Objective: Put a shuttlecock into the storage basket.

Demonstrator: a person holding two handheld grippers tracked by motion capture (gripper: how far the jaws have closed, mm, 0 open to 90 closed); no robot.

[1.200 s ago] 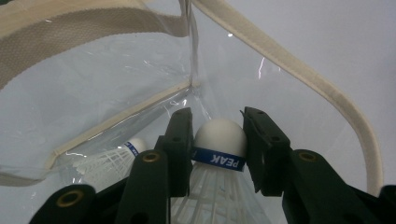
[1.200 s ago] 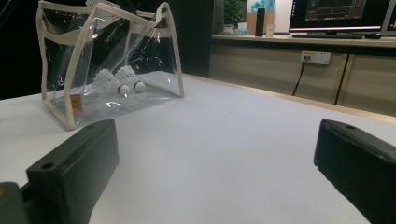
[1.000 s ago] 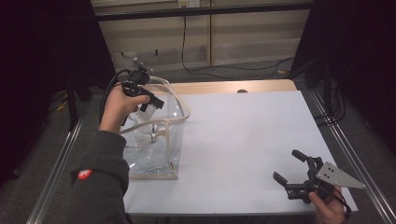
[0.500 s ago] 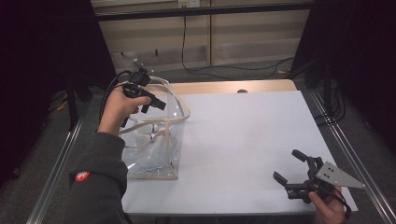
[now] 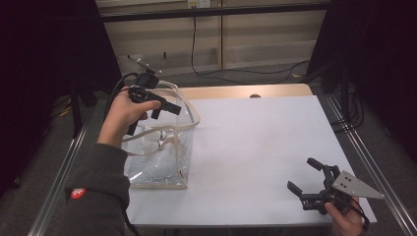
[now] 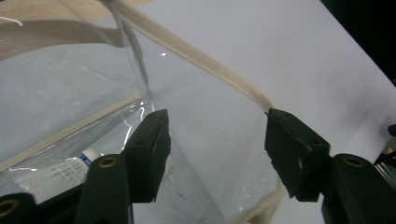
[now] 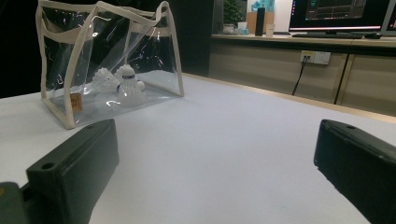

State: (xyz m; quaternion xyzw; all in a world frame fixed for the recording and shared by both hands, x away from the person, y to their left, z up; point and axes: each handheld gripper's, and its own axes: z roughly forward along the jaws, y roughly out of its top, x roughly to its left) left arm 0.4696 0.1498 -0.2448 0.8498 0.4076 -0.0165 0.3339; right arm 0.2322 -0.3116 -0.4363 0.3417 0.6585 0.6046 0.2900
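Note:
A clear plastic bag with beige trim stands at the left of the white table. Two white shuttlecocks lie inside the bag. My left gripper hovers over the bag's open top. Its jaws have just been opening, and the left gripper is open with nothing pressed between the pads. The beige rim strap runs just beyond them, and a shuttlecock shows below. My right gripper rests near the table's front right corner. The right gripper is open wide and points toward the bag.
Metal rails run along both sides of the table, and a wooden strip shows at its far edge. A black cable hangs behind the table. A bench with a monitor stands beyond the table.
The left gripper's jaws stand wider apart over the bag than before. The right gripper has not moved.

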